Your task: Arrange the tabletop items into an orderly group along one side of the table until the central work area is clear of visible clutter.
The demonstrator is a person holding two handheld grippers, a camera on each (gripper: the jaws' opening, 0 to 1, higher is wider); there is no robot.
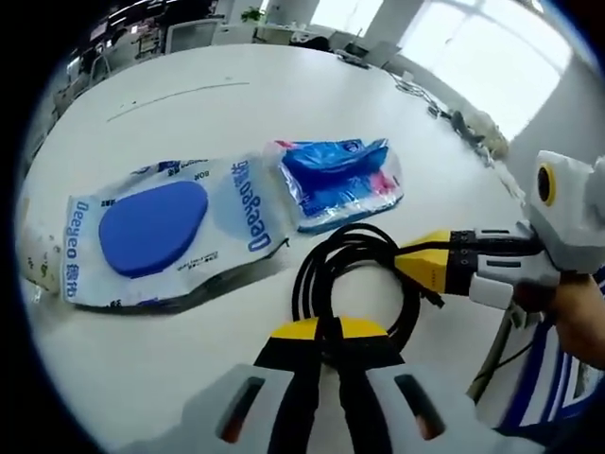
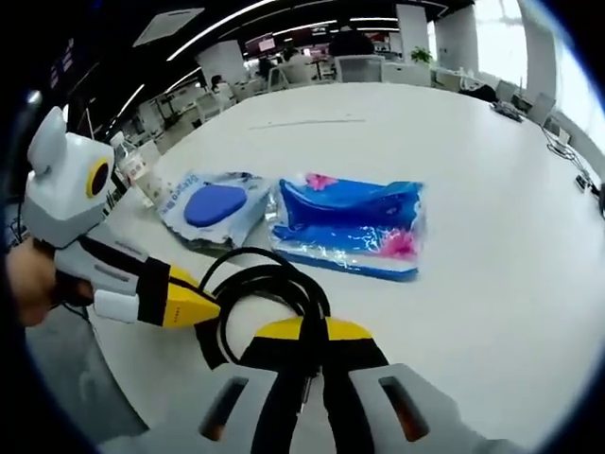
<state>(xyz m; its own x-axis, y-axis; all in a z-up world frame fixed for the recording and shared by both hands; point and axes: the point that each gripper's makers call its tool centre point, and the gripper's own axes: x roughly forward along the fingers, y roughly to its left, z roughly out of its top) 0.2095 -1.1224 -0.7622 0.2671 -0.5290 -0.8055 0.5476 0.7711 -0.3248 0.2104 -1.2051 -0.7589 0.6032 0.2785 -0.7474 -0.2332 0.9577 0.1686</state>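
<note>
Two tools met at one coiled black cable (image 1: 352, 274) on the white surface (image 1: 189, 113). In the left gripper view, the left tool (image 1: 328, 333) had its yellow-tipped jaws drawn together on the near edge of the coil, clenched on the cable. The right tool (image 1: 427, 266) entered from the right of that view, with its yellow tip against the coil's right side; whether its jaws pinched the cable there could not be told from this angle.

In the right gripper view, the right tool (image 2: 314, 333) showed jaws closed together over the cable (image 2: 269, 284) at the coil's near edge, grasping it. The left tool (image 2: 194, 305) came in from the left, with a hand (image 2: 28, 279) on its grip, and its tip touched the coil's left side.

Beyond the coil, ahead of both tools, lay two clear plastic packets side by side. One held a blue oval pad and carried the printed word "Deegeo" (image 1: 156, 236) (image 2: 213, 206). The other held a folded blue item with pink markings (image 1: 345, 180) (image 2: 350, 225). Their edges met or slightly overlapped. The cable lay just beside the packets, nearer to the tools.

Office desks and chairs (image 2: 302, 71) stood well beyond the surface.
</note>
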